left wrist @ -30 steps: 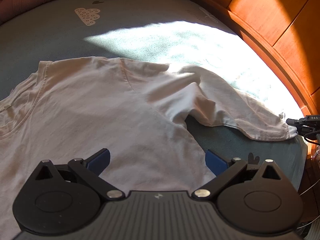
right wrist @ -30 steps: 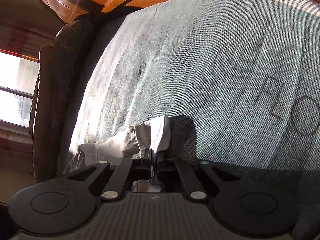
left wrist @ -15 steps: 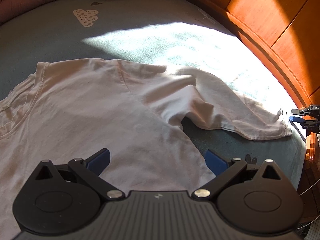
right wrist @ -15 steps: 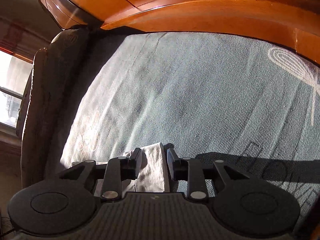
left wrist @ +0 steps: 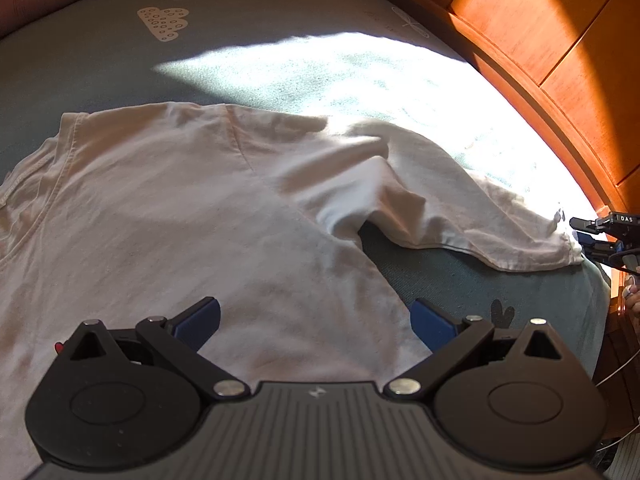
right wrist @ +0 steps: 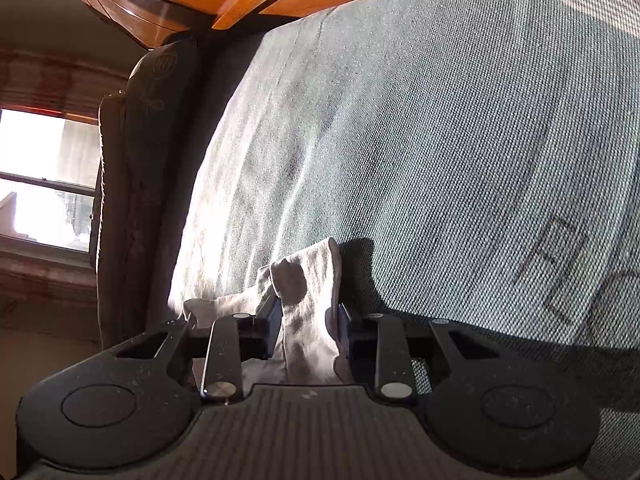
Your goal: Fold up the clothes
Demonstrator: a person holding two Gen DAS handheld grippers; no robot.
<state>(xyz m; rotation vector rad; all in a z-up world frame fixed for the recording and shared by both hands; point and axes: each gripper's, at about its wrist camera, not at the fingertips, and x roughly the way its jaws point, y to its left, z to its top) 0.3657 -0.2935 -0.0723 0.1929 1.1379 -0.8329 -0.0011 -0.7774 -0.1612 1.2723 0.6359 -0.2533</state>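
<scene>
Left wrist view: white cotton T-shirt (left wrist: 168, 216) lies spread flat on the grey-green bed sheet (left wrist: 280, 72), neckline at the left edge, body running under the camera. One sleeve (left wrist: 460, 216) stretches out to the right into a bright sun patch, its cuff at the bed's edge. Left gripper (left wrist: 316, 320) hangs above the shirt's side hem with its blue-padded fingers (left wrist: 198, 318) spread wide; nothing between them, no contact with the cloth visible. Orange wooden bed frame (left wrist: 560, 60) curves along the right. At the far right, the right gripper (left wrist: 592, 234) sits at the sleeve cuff. A white cloud print (left wrist: 163, 24) marks the sheet near the top.

Right wrist view: right gripper (right wrist: 308, 320) has the sleeve cuff (right wrist: 308, 300) standing bunched between its two fingers (right wrist: 272, 320). The jaws have just been closing, partly narrowed around the fabric; whether the pads actually press the cloth cannot be told with certainty, a thin gap shows on the right side. Sheet fills the background, dark printed letters (right wrist: 560, 268) at right. Window (right wrist: 40, 184) and dark chair back (right wrist: 136, 184) at left.
</scene>
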